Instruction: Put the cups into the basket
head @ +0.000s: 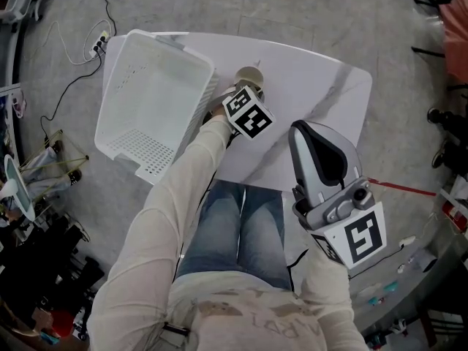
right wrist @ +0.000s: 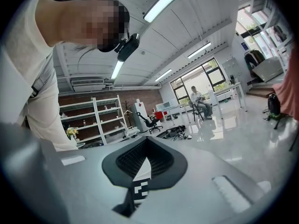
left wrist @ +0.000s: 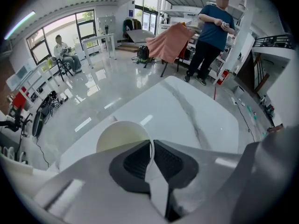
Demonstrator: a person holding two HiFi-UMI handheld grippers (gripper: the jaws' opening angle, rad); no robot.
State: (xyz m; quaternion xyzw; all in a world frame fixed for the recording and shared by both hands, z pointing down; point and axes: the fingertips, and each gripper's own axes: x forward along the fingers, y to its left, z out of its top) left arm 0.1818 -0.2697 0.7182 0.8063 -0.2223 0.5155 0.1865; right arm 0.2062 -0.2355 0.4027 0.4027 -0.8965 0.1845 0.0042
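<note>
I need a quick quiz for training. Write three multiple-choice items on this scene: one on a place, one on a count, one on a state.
1. Where does the basket stand?
A. on the white table, at its left end
B. on the floor
C. on the person's lap

2. How many cups are in view?
A. none
B. one
C. three

3. What state is the left hand-held gripper in?
A. open and empty
B. out of view
C. shut on the cup's wall

Key: 1 A, the head view shows the basket on the tabletop's left end. 2 B, a single cup stands beside the basket. 3 C, the left gripper view shows the cup's wall pinched between the jaws.
</note>
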